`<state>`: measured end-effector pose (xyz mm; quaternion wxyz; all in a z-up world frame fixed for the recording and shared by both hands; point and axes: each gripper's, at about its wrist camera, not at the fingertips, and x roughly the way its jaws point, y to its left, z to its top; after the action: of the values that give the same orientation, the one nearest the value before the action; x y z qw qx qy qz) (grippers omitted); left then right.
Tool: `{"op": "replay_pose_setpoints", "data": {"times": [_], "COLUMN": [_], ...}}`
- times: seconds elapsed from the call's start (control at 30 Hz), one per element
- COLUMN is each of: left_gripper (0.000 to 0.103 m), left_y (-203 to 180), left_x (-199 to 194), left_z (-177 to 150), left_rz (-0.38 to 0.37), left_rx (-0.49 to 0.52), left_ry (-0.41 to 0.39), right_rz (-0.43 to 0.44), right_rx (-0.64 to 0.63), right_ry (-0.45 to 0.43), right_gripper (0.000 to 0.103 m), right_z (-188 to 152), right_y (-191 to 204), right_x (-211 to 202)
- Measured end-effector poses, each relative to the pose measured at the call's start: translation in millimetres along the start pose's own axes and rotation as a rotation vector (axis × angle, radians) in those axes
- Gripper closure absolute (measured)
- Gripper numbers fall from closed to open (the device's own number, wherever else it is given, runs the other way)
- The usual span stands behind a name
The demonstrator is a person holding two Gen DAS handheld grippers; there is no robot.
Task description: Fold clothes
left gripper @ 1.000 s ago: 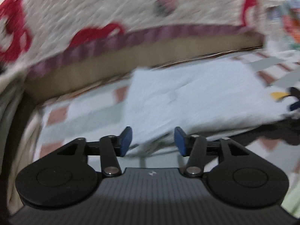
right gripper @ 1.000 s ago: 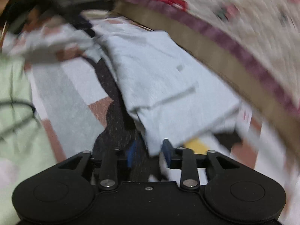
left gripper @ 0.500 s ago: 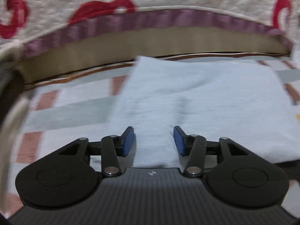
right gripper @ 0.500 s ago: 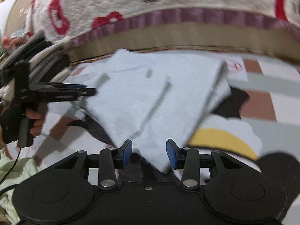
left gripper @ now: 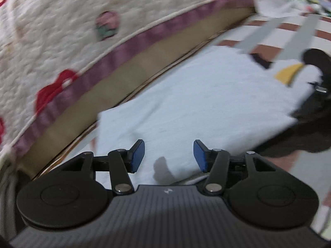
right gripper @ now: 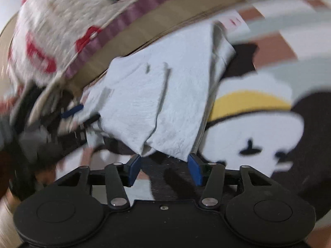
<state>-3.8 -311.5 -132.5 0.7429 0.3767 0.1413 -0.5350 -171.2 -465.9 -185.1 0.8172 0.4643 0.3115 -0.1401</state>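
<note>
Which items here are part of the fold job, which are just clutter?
Job:
- pale blue folded cloth garment
- left gripper, open
- right gripper, open

Lying about:
- white quilted bedspread with red patterns
- penguin-print patterned mat

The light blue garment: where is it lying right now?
The light blue garment lies folded on the patterned mat, alongside the quilt-covered bed edge; in both wrist views it sits just ahead of the open left gripper and right gripper.
</note>
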Motion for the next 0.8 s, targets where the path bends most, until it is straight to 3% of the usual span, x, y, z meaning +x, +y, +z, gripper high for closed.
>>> {"op": "replay_pose_setpoints", "data": {"times": [0.13, 0.23, 0.3, 0.33, 0.37, 0.53, 0.8], "left_gripper": [0.052, 0.052, 0.052, 0.051, 0.050, 0.050, 0.047], "left_y": [-13, -15, -18, -22, -25, -53, -64], "left_x": [2, 3, 1, -1, -4, -16, -18], "left_z": [-2, 0, 3, 5, 7, 19, 30], "left_rz": [-0.061, -0.104, -0.118, -0.118, -0.118, -0.107, -0.194], "left_rx": [0.068, 0.080, 0.100, 0.119, 0.138, 0.278, 0.249], "left_ry": [-0.044, -0.057, -0.067, -0.075, -0.083, -0.121, -0.102], "right_rz": [0.053, 0.062, 0.066, 0.068, 0.071, 0.072, 0.092], "right_rx": [0.213, 0.202, 0.186, 0.178, 0.171, 0.106, 0.012], "right_ry": [-0.070, -0.090, -0.102, -0.107, -0.113, -0.140, -0.156], "right_gripper": [0.037, 0.036, 0.047, 0.068, 0.079, 0.084, 0.085], "right_z": [0, 5, 9, 10, 12, 21, 32], "right_y": [-12, -9, -6, -5, -4, 5, 15], "right_x": [10, 16, 19, 21, 23, 26, 12]}}
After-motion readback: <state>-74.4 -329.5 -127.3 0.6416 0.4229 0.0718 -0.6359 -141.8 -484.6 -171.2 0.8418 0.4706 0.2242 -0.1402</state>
